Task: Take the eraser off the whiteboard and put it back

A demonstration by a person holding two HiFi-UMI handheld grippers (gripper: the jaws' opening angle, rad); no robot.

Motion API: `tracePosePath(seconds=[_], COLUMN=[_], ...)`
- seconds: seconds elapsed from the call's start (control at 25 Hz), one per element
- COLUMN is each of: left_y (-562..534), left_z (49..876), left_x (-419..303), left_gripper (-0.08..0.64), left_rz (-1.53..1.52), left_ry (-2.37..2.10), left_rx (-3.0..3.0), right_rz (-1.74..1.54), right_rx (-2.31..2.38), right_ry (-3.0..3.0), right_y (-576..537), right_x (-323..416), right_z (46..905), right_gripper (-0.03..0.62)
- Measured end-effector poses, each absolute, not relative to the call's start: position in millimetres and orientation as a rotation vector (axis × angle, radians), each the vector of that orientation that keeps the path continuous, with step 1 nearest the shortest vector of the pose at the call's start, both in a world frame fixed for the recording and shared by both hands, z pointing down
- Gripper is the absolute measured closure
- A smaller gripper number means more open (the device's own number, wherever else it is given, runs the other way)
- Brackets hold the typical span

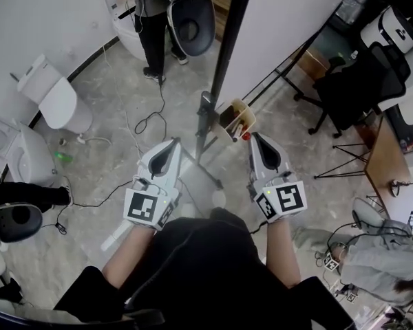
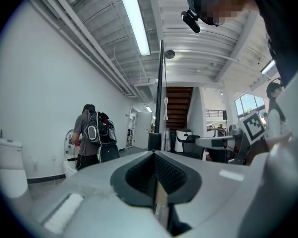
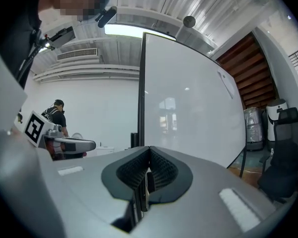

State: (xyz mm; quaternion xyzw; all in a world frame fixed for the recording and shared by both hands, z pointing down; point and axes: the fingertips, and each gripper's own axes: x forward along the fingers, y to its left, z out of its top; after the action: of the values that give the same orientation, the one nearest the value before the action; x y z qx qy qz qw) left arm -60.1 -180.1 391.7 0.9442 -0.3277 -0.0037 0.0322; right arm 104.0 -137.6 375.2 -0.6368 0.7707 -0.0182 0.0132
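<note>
The whiteboard [image 1: 282, 26] stands on a wheeled frame and I see it from above, nearly edge-on behind its black post [image 1: 230, 40]. A small wooden holder [image 1: 235, 119] hangs at its lower edge with dark items and something red inside; I cannot pick out the eraser. My left gripper [image 1: 171, 143] is shut and empty, just left of the post. My right gripper [image 1: 256, 137] is also shut and empty, right beside the holder. In the right gripper view the board's white face [image 3: 198, 108] fills the space ahead of the closed jaws [image 3: 148, 150]. The left gripper [image 2: 156, 155] looks along the board's edge.
A person with a backpack [image 1: 151, 19] stands beyond the board beside a white pod chair [image 1: 193, 19]. A toilet [image 1: 55, 98] sits at left and cables [image 1: 148, 119] trail over the floor. A black office chair [image 1: 361, 81] is at right, and another person [image 1: 378, 260] at lower right.
</note>
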Motion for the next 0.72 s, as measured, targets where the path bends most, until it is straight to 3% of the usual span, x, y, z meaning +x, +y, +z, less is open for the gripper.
tracePosePath(seconds=[0.56, 0.72], left_y=[-188.7, -191.4], left_z=[395.8, 399.0], left_x=[-33.8, -40.5], left_gripper=[0.555, 0.555], left_rz=[0.007, 0.023], left_ry=[-1.176, -1.244], left_rx=[2.825, 2.789], right_rz=[-0.138, -0.183], right_rx=[-1.773, -1.703], right_ry=[2.717, 2.787], right_y=[-203.5, -215.9], right_x=[105.1, 98.8], right_z=[421.0, 433.3], right_gripper=[0.578, 0.52])
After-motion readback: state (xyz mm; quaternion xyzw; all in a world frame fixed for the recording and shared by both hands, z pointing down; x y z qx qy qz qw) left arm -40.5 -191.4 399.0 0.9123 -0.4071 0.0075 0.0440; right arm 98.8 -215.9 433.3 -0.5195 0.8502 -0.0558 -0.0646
